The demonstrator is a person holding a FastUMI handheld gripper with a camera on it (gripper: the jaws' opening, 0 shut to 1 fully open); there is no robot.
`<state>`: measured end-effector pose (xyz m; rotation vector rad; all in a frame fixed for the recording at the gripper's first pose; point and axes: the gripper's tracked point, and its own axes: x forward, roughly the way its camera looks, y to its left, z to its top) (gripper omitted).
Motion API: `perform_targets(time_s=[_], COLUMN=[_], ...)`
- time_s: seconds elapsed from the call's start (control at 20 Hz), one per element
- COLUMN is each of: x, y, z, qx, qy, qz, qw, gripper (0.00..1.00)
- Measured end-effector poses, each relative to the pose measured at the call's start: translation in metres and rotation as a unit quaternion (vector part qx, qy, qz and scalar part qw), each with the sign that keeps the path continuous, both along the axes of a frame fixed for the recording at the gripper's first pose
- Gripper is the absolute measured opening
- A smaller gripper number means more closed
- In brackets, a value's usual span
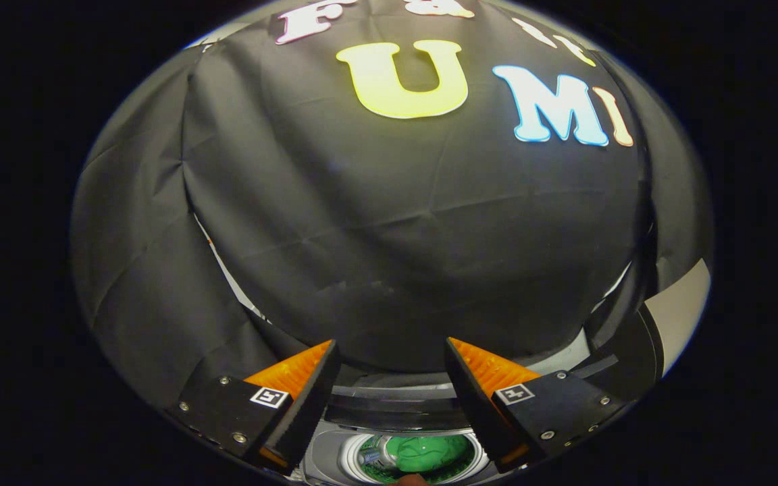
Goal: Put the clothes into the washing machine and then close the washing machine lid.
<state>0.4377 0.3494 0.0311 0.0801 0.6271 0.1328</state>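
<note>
**Green garment in the drum, tool held apart above it**

The black cloth wall [389, 223] of the booth takes up most of the scene, creased and hanging in folds, well beyond the fingers. Below it, near the tool, lies the top of the washing machine [396, 405]: a pale grey body with a dark curved band along its far side and a round white-rimmed opening [352, 459] just under the fingers. Its lid [679, 317], pale with a dark inner face, seems to stand raised at the far right.

Inside the opening sit the clothes [427, 451], a bright green, rumpled, glossy-looking bundle resting in the drum, with a patterned bit of fabric at its left. The bundle lies low between the two fingers, apart from both.

The tool [392, 364] is spread wide, its fingers well apart with nothing between them; neither finger touches the garment or the machine.
</note>
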Motion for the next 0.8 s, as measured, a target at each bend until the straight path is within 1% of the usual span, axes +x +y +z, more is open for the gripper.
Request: perform_targets(time_s=[0.2,0.25,0.4,0.7,0.8], x=[-0.002,-0.002,-0.004,-0.004,-0.012], y=[-0.005,-0.005,-0.007,-0.012,-0.017], z=[-0.016,-0.018,-0.018,-0.019,-0.016], qx=[-0.015,-0.023,-0.048,-0.045,-0.044], qy=[0.049,0.054,0.042,0.02,0.013], qz=[-0.009,-0.006,0.007,0.01,0.01], qw=[0.999,0.998,0.998,0.999,0.999], gripper=[0.95,0.95,0.95,0.96,0.95])
